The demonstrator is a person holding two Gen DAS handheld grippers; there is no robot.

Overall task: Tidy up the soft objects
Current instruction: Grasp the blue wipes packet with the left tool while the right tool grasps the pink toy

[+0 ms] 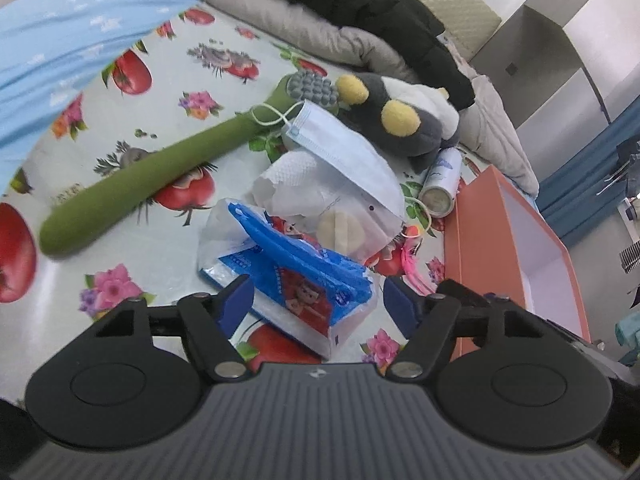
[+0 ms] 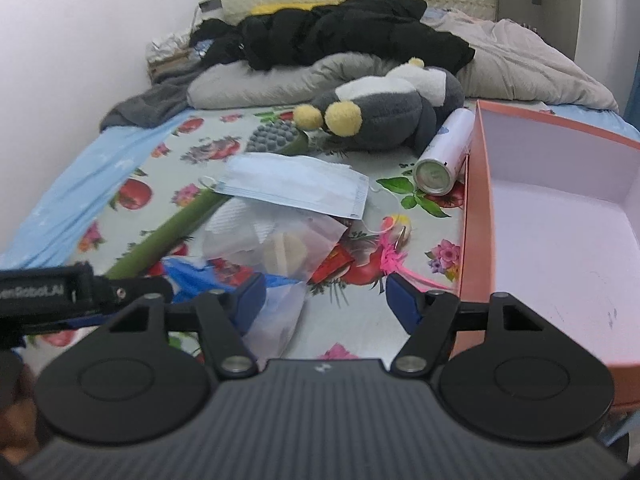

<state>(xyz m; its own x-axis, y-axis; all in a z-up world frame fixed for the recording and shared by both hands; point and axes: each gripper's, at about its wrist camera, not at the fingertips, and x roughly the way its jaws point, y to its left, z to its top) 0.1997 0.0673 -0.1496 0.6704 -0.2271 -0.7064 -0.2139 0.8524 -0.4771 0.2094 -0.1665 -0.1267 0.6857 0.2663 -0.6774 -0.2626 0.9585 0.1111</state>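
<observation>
left hand-held gripper (image 1: 316, 300) straddles the tissue pack (image 1: 296, 272) with jaws wide, unclamped, ready to lift it toward the orange box (image 1: 480, 248) at three o'clock; right hand-held gripper (image 2: 324, 298) waits open, holding nothing.

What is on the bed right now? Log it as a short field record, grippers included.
surface: fruit-and-flower print sheet
box: orange box, open, nothing visible inside, at the right
pile: tissue pack, clear bag, face mask on top
beside pile: green massage stick, lying flat
behind pile: plush toy, spray can on its side against the box
left gripper: open, straddling the tissue pack, pads not pressing
right gripper: open, holding nothing
</observation>
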